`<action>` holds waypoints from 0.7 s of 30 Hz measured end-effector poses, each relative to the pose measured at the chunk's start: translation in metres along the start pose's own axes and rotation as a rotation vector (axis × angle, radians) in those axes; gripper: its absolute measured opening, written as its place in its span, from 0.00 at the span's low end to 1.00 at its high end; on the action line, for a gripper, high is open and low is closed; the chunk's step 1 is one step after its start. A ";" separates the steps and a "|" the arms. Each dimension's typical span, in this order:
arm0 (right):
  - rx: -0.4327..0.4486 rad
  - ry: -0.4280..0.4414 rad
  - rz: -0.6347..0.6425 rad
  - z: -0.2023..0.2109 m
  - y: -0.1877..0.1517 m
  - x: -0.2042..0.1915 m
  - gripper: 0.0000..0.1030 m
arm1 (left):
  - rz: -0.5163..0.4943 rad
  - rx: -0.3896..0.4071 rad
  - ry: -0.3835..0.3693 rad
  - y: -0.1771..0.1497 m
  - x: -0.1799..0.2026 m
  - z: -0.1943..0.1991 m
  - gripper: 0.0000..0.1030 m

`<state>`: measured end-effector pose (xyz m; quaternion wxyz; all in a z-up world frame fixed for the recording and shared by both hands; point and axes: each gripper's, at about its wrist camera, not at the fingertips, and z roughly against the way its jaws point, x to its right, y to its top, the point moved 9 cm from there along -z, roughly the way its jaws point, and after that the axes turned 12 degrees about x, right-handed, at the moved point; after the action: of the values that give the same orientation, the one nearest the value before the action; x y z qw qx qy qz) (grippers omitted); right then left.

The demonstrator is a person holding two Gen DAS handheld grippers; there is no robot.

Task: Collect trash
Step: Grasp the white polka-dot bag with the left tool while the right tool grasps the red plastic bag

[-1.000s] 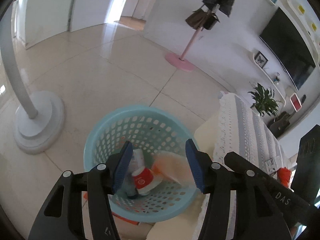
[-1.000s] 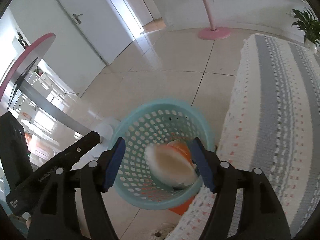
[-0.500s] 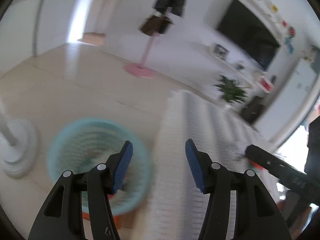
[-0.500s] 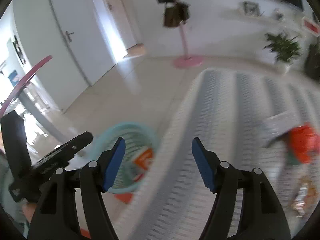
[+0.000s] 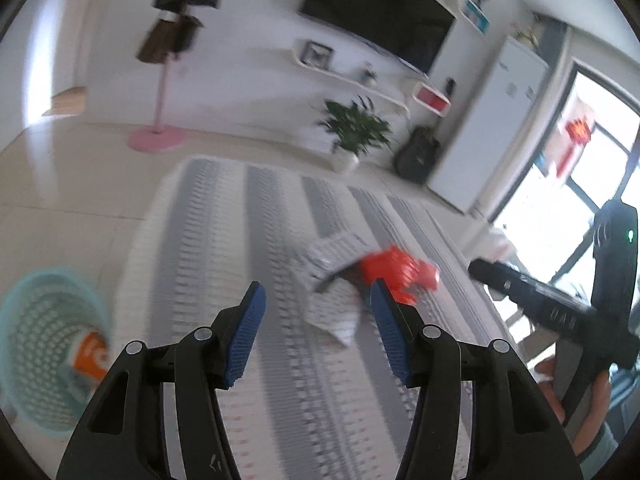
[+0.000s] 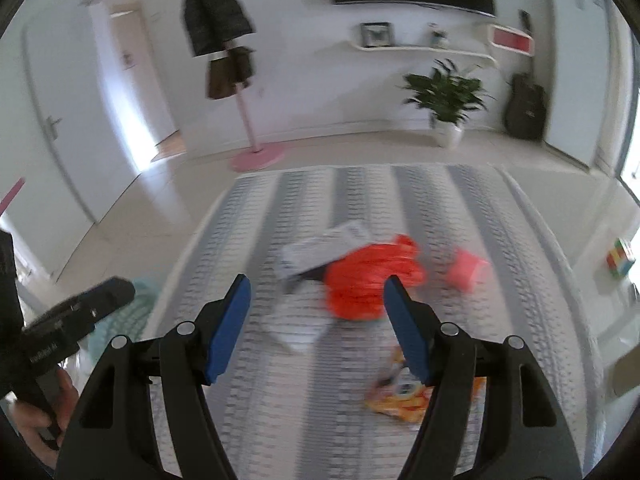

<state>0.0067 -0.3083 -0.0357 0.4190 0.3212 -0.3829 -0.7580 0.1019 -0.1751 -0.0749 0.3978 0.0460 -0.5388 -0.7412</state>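
Trash lies on a grey-and-white striped cloth [image 6: 460, 200]: a crumpled orange-red bag [image 6: 368, 280], white papers [image 6: 316, 252], a pink wrapper [image 6: 466, 268] and a yellow snack packet [image 6: 400, 396]. The bag [image 5: 396, 276] and papers [image 5: 332, 260] also show in the left wrist view. My right gripper [image 6: 318, 326] is open and empty, above the cloth just short of the bag. My left gripper [image 5: 318, 338] is open and empty, short of the papers. The teal basket [image 5: 44, 344] sits on the floor at far left with an orange item inside.
A pink coat stand [image 6: 244, 120] and a potted plant [image 6: 448, 96] stand on the tiled floor beyond the cloth. A black guitar [image 6: 524, 104] leans on the wall. A coloured cube [image 6: 620, 258] lies at right. The basket edge [image 6: 140, 304] shows left of the cloth.
Both grippers have swung right, away from the basket, to face the trash on the striped cloth. The item over the basket a second ago is no longer between the right fingers.
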 end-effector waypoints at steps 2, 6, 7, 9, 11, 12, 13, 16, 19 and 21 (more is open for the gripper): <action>-0.006 -0.024 -0.027 -0.006 -0.001 0.022 0.63 | -0.033 -0.047 -0.018 -0.015 0.013 -0.025 0.51; -0.028 -0.057 -0.048 -0.023 -0.008 0.051 0.63 | -0.091 -0.121 -0.028 -0.040 0.020 -0.066 0.51; -0.036 -0.060 -0.050 -0.028 -0.011 0.056 0.63 | -0.099 -0.135 -0.027 -0.045 0.021 -0.074 0.51; -0.048 -0.060 -0.051 -0.038 -0.015 0.061 0.63 | -0.110 -0.164 -0.024 -0.058 0.019 -0.092 0.52; -0.059 -0.060 -0.049 -0.049 -0.019 0.061 0.67 | -0.121 -0.182 -0.013 -0.063 0.015 -0.107 0.53; -0.063 -0.058 -0.050 -0.055 -0.020 0.060 0.69 | -0.127 -0.190 -0.011 -0.067 0.014 -0.112 0.53; -0.065 -0.059 -0.050 -0.061 -0.020 0.059 0.71 | -0.135 -0.199 -0.007 -0.071 0.013 -0.120 0.53; -0.081 -0.054 -0.053 -0.081 -0.022 0.057 0.73 | -0.161 -0.216 0.000 -0.078 0.015 -0.134 0.53; -0.104 -0.053 -0.055 -0.100 -0.027 0.052 0.74 | -0.174 -0.230 0.000 -0.085 0.016 -0.146 0.52; -0.119 -0.056 -0.052 -0.111 -0.031 0.049 0.75 | -0.181 -0.235 0.003 -0.089 0.017 -0.151 0.52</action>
<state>0.0630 -0.3749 -0.1256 0.4066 0.2844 -0.3404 -0.7987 0.1173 -0.2913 -0.2058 0.3329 0.0486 -0.4413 -0.8319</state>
